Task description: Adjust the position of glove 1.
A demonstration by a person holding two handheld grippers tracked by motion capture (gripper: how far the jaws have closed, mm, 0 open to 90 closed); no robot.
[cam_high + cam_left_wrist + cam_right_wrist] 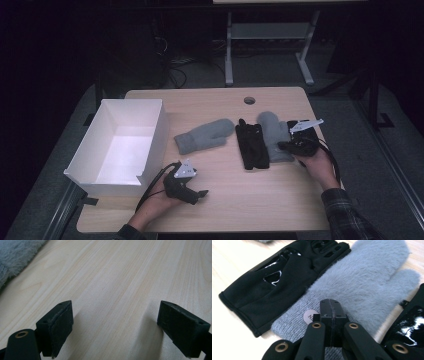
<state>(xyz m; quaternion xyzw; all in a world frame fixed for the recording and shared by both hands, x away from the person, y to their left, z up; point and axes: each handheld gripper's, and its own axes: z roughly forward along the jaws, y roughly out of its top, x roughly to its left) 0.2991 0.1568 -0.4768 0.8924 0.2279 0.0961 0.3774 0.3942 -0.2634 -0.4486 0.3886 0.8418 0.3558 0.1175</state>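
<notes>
- high view: the right gripper [286, 145] sits at the right of the frame on a grey mitten [272, 131] lying on the table [260, 200], beside a black glove [251, 145].
- left gripper view: the left gripper [115, 327] has its fingers wide apart over bare wood.
- right gripper view: fingers pressed together over the mitten's knit cuff [294, 320], whether pinching fabric i cannot tell; it looks soft, light and floppy, so the firmer cuff seems the best hold.
</notes>
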